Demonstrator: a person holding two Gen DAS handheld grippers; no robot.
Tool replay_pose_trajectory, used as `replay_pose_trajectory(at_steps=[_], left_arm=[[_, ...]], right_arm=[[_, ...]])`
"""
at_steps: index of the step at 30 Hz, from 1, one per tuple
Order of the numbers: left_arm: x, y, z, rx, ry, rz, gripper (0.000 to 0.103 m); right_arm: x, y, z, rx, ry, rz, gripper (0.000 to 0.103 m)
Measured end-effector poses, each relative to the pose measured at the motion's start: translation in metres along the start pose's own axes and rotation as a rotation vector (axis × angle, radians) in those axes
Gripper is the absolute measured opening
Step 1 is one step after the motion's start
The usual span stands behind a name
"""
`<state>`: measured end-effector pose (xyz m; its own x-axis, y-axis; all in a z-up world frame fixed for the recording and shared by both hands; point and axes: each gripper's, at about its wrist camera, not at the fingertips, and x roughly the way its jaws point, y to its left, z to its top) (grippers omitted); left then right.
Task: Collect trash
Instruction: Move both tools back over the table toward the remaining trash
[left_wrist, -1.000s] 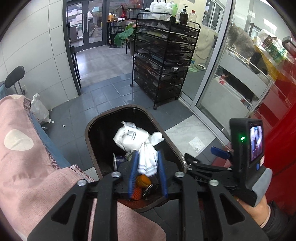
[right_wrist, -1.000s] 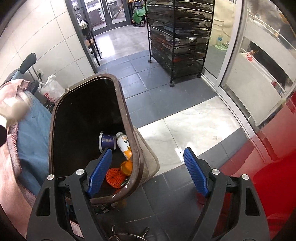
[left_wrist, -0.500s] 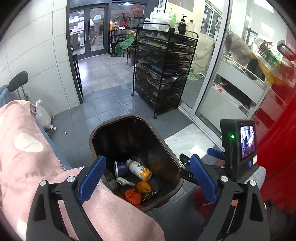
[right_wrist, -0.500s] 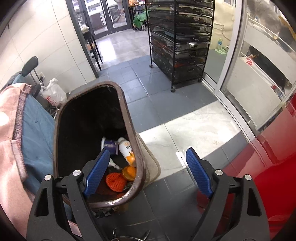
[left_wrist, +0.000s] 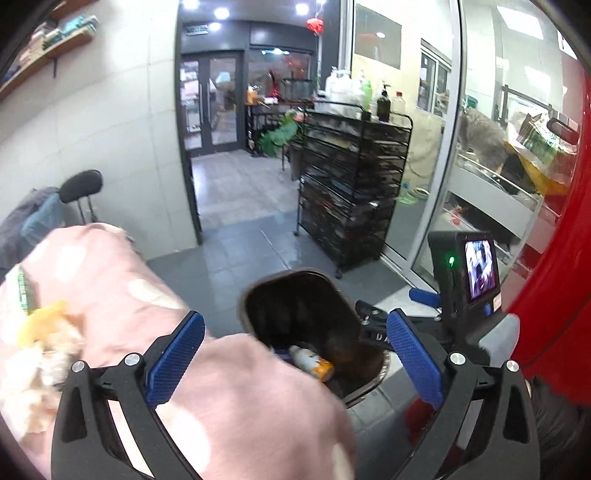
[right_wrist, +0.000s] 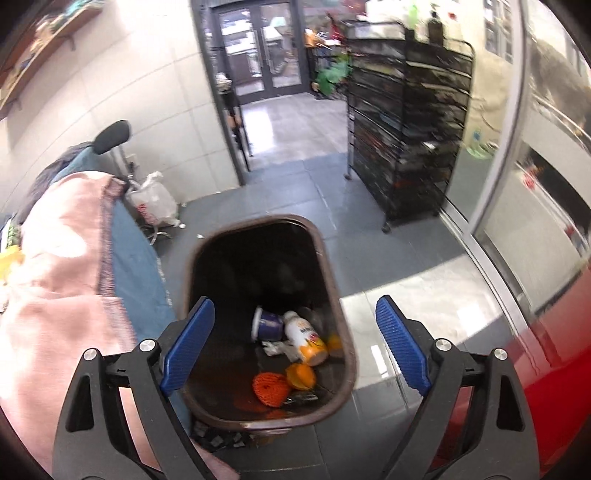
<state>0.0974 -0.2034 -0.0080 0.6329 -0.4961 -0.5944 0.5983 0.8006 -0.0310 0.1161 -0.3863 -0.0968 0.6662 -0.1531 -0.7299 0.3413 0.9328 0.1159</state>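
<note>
Trash bin (right_wrist: 334, 280) sits below and between right gripper's (right_wrist: 295, 343) spread jaws.

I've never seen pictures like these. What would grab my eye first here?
Probably the brown trash bin on the grey tiled floor, with a white and orange bottle, a purple cup and an orange net ball lying at its bottom. Framing it are the blue fingers of the right gripper, spread wide and holding nothing. A pink blanket fills the left side.
</note>
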Motion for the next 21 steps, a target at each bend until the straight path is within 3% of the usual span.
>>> replay_pose_trajectory(at_steps=[10,21], left_arm=[[-0.031,0.059,-0.025,-0.143,0.012,0.095,0.097],[-0.066,0.125,-0.063,-0.293,0.027,0.213,0.097]], right_arm=[[-0.021,0.076,0.018,-0.125,0.008,0.170,0.088],[-0.045,0.190,0.023,-0.390,0.020,0.371,0.088]])
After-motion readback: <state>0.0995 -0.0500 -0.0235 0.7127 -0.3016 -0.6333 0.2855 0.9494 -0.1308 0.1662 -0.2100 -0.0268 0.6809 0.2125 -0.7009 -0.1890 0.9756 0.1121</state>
